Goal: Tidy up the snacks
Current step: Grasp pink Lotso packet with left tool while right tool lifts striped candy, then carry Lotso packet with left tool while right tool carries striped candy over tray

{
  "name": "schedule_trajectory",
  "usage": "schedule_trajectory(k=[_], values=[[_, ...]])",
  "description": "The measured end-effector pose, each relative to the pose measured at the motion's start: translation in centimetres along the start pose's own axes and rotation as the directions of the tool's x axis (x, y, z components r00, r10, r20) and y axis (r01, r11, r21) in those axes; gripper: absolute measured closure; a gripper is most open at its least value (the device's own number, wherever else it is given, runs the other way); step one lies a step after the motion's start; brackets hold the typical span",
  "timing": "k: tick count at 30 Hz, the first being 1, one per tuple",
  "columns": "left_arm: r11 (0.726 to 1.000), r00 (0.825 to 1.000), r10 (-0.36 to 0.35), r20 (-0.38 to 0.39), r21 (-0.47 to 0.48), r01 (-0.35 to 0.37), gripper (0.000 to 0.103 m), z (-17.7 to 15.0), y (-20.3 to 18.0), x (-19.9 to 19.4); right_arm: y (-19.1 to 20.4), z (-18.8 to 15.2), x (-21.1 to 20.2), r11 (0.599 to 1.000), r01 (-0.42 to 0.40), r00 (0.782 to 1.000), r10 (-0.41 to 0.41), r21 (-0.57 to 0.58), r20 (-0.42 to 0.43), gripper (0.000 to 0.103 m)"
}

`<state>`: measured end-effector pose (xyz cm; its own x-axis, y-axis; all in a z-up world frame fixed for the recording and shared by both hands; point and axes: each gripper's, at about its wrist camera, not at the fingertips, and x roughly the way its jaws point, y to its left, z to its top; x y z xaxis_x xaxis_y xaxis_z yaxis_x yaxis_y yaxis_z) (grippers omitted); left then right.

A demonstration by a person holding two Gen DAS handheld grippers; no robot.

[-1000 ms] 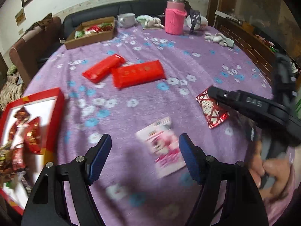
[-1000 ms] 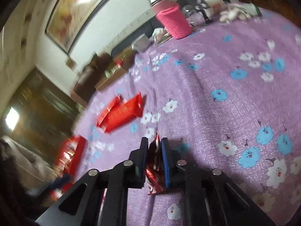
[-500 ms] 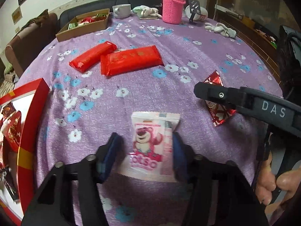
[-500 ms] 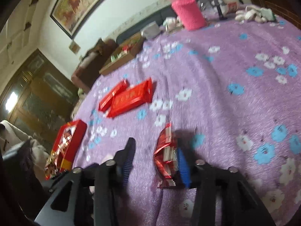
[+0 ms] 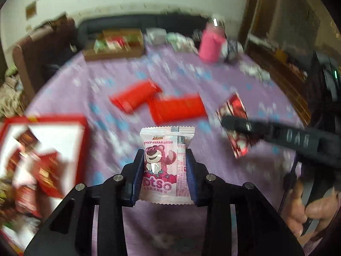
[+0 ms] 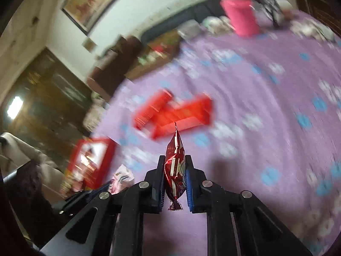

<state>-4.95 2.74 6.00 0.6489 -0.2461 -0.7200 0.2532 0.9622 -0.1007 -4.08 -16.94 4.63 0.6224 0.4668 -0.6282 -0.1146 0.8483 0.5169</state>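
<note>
Home living rm: sofa (image 5: 136, 24), framed painting (image 6: 89, 2) on wall, table w/ floral purple cloth (image 5: 191, 81), wood cabinets (image 6: 49, 98).

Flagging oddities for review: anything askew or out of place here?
Nothing looks damaged or spilled. Two red packs lie loose on the purple cloth, outside the red box; each tongs holds a snack packet.

**Snacks around the red box**

The pink bear packet (image 5: 167, 166) stands upright, lifted off the purple tablecloth (image 5: 213, 81), just right of the open red box (image 5: 83, 128). The shiny red foil packet (image 6: 175, 170) hangs edge-on, further right. Two long red packs (image 5: 177, 108) lie flat and touching, beyond the box.
</note>
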Motion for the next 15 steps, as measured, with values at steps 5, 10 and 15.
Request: schedule_trajectory(k=[5,10,15], values=[[0.999,0.999,-0.032,-0.008,0.012,0.032,0.069,-1.8,0.5,-1.3,1.1,-2.7,0.0,1.0,-0.001,1.0,0.001,-0.026,-0.008,0.087],[1.0,0.999,-0.008,0.043,0.011,0.007,0.069,-2.3,1.9,-3.4,2.4,-3.0,0.2,0.999,0.021,1.0,-0.022,-0.048,-0.022,0.087],[0.999,0.997,0.029,0.07,-0.027,-0.027,0.069,-3.3,5.0,-5.3,4.9,-3.3,1.2,0.997,-0.015,0.998,0.011,-0.078,-0.055,0.087]])
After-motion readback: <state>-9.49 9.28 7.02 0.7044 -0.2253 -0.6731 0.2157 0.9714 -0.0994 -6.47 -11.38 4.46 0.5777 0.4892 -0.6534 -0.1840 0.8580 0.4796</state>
